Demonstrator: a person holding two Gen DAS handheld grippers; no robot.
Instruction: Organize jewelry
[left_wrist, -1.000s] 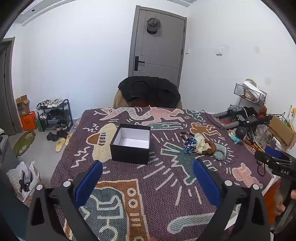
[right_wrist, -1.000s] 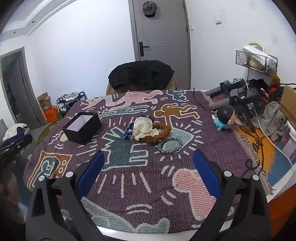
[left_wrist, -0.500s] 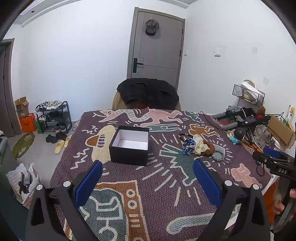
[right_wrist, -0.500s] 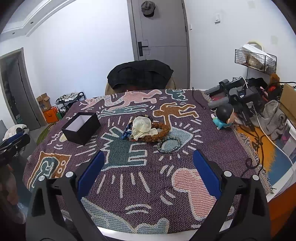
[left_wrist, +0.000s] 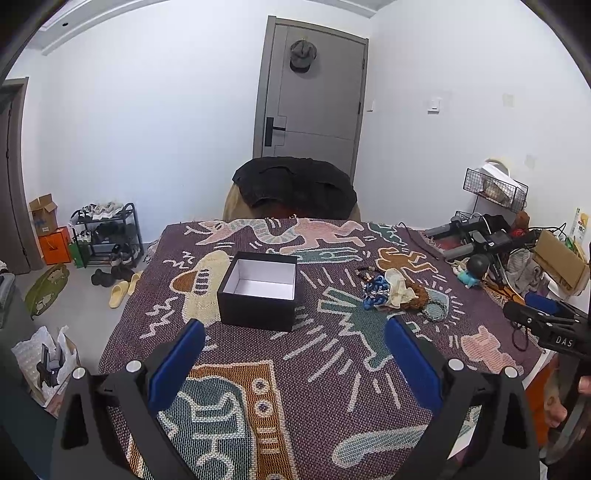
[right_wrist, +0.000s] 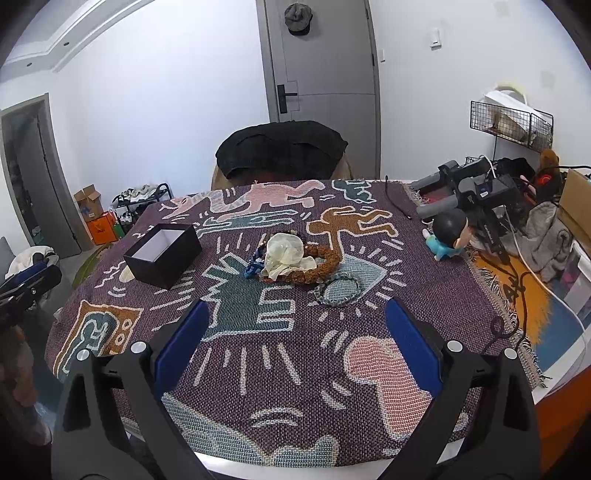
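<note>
Both hand-held grippers — left (left_wrist: 293, 341) and right (right_wrist: 295, 332) — hover released above the bench (right_wrist: 280, 384). The jewelry pile (right_wrist: 299, 260) lies tangled beside the empty black box (right_wrist: 162, 254) — one pinch could snag several pieces together.

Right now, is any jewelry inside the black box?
No, the box shows only its bare white inside; the jewelry lies on the cloth beside it.

Woven cloth, matt card, beads and plastic

A coarse knitted purple patterned blanket (right_wrist: 424, 295) is covering the table; the matt black square cardboard box (right_wrist: 164, 264) at centre-left is showing a smooth white lining, while the knobbly brown bead bracelet (right_wrist: 325, 264) and cream crumpled fabric pouch (right_wrist: 286, 254) are lying near a glossy plastic figurine (right_wrist: 448, 234).
</note>
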